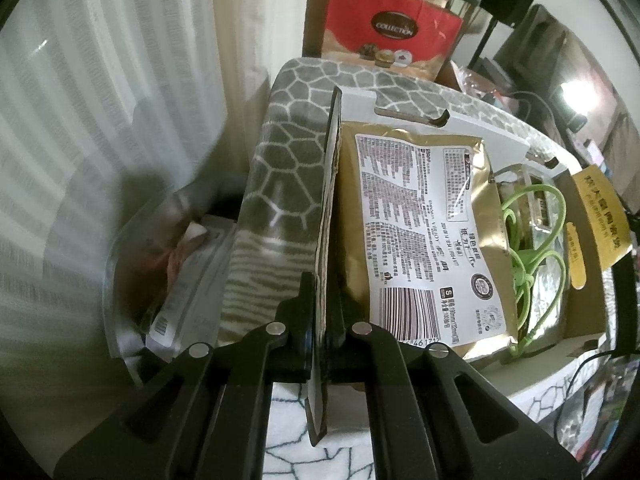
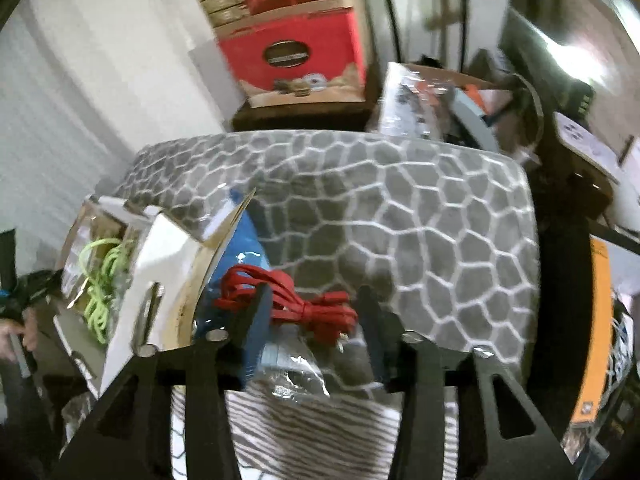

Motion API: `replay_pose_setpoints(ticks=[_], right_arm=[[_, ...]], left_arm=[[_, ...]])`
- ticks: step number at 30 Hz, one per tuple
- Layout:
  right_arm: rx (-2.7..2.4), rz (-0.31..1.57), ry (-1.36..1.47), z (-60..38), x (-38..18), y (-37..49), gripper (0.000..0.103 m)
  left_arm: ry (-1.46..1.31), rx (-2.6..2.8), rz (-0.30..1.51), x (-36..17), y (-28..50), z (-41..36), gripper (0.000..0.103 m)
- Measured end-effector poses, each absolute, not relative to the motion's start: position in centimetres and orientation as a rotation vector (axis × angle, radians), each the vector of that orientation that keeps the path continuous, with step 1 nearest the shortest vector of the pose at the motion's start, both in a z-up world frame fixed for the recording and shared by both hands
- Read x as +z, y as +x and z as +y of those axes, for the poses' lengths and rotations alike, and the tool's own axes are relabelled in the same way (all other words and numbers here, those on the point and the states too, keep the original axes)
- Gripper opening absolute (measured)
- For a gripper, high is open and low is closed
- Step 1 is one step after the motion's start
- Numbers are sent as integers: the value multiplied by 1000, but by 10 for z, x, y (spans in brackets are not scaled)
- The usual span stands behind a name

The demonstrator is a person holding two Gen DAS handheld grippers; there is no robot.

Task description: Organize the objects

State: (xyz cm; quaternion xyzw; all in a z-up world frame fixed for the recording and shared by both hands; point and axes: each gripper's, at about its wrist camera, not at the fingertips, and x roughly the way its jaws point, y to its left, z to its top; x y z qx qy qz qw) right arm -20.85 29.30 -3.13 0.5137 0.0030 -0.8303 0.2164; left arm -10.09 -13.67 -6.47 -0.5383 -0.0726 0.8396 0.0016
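My left gripper [image 1: 325, 312] clamped the box flap [image 1: 330, 216]; gold pack [image 1: 424, 236], size "S", lay at 2 o'clock. Right gripper [image 2: 310, 312] stood apart over the red cable [image 2: 296, 300]. Red box [image 1: 384, 36] read "COLLECTION".

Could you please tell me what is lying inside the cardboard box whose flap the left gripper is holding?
Inside the cardboard box lie a gold packet with a white printed label and a coiled green cord beside it. The packet covers whatever lies beneath, and the box floor cannot be seen.
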Motion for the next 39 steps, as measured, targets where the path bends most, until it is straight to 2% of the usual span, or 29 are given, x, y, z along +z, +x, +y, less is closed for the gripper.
replay_pose_setpoints(ticks=[2,5,10,14,24,28,29,31,32,33,34,35,39], right_arm=[[-2283,62,1416,285,-34,-211,68],[-2283,66,1461,285,-44,-223,68],[-2151,-232,1566,306,-67,-238,71],[-2100,-265,1513,311,-69,-226,67],[-2112,95,1384,277,-59,-195,65],[-2097,126,1423,265,-68,-200,64],[-2108,130,1412,264,-67,-200,60],[-2127,119,1387,266,-64,-197,45],[-2127,99,1377,268,-61,-195,27],[-2122,74,1376,271,-59,-193,15],[-2129,66,1373,274,-56,-192,14],[-2147,77,1364,277,-54,-188,4],[-2167,69,1370,291,-51,-176,3]], left_arm=[[-1690,2636,-226,-65,-101,-137,3],[-1689,2636,-226,-65,-101,-137,3],[-1688,2632,-230,-65,-100,-136,3],[-1688,2629,-226,-65,-100,-136,3],[-1688,2632,-228,-65,-99,-135,3],[-1686,2630,-237,-65,-98,-135,3],[-1686,2628,-241,-66,-98,-136,3],[-1687,2626,-242,-66,-98,-137,3],[-1687,2625,-239,-67,-98,-137,3],[-1686,2625,-236,-67,-98,-138,3],[-1684,2625,-238,-67,-98,-138,3],[-1682,2624,-241,-68,-98,-139,3],[-1678,2623,-247,-68,-98,-141,3]])
